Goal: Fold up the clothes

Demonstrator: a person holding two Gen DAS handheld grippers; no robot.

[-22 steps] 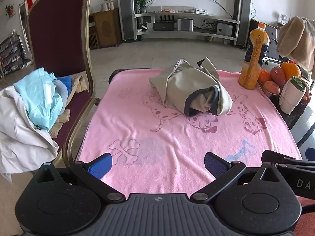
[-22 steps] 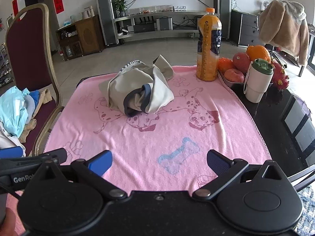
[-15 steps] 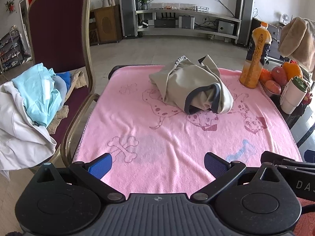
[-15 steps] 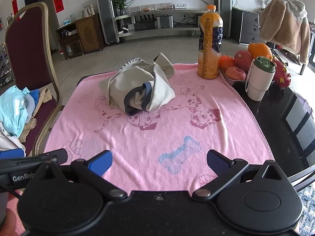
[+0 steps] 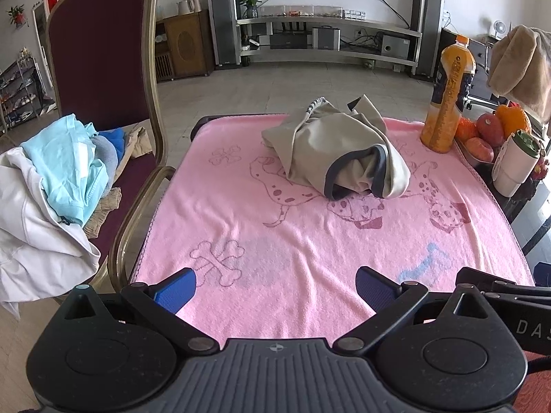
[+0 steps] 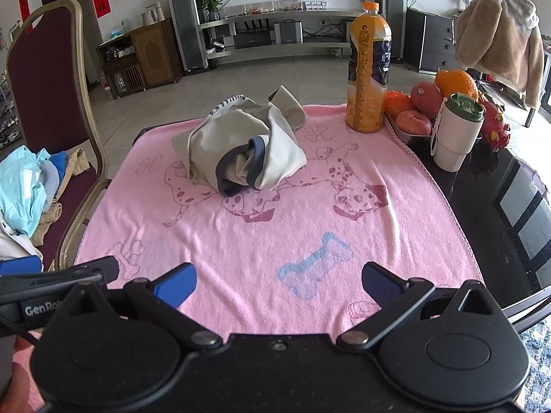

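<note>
A crumpled beige garment with dark blue trim (image 5: 339,153) lies bunched on the far half of a pink towel (image 5: 310,241) that covers the table; it also shows in the right wrist view (image 6: 242,149). My left gripper (image 5: 275,287) is open and empty above the towel's near edge, well short of the garment. My right gripper (image 6: 279,284) is open and empty beside it, also over the near edge. More clothes (image 5: 58,175) are piled on a maroon chair at the left.
The maroon chair (image 5: 100,51) stands against the table's left side. At the far right stand an orange juice bottle (image 6: 368,75), a tray of fruit (image 6: 423,103) and a white cup with a green lid (image 6: 456,130). A beige coat (image 6: 499,34) hangs behind.
Both grippers have drawn back and tilted slightly, so the garment sits a little lower in each view. The jaws stay open. Nothing on the table has moved.
</note>
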